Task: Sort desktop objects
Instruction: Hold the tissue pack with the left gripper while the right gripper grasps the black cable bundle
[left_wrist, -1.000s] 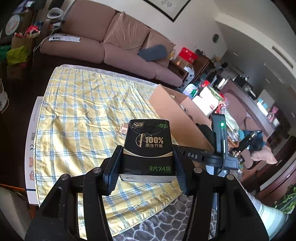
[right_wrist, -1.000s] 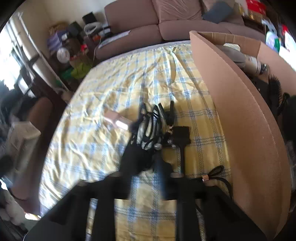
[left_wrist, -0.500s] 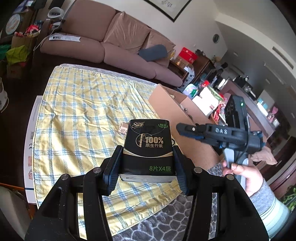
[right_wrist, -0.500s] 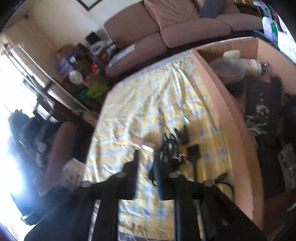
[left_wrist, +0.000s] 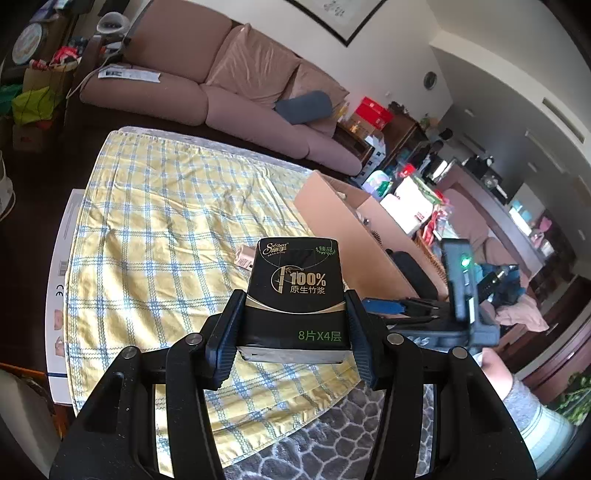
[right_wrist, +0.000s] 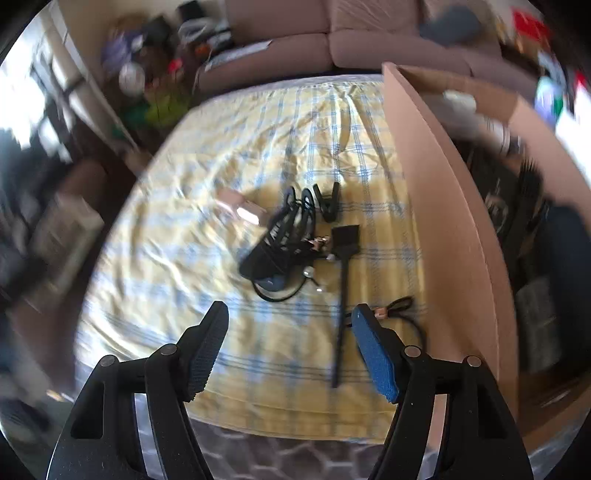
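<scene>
- The left gripper (left_wrist: 293, 334) is clamped on a black tissue pack (left_wrist: 295, 295), its pads pressing the pack's two side faces. The pack stands with its long axis running away from the camera toward 12 o'clock, printed face up, held above the near edge of the yellow checked cloth (left_wrist: 155, 229).
- The right gripper (right_wrist: 290, 350) has its jaws opening, with nothing between them, only the cloth below.
- Just beyond its right pad, at 1 o'clock, a black brush (right_wrist: 343, 280) lies flat, handle toward the camera and head toward 12 o'clock.
- Touching the brush head on the left is a tangle of black cables and clips (right_wrist: 288, 240); a small pink packet (right_wrist: 242, 206) lies beside it at 11 o'clock.
- At 3 o'clock in the right wrist view an open cardboard box (right_wrist: 443, 206) stands on the cloth's edge, dark items blurred inside.
- Farthest, at 12 o'clock, a brown sofa (left_wrist: 207, 88) runs along the wall.
</scene>
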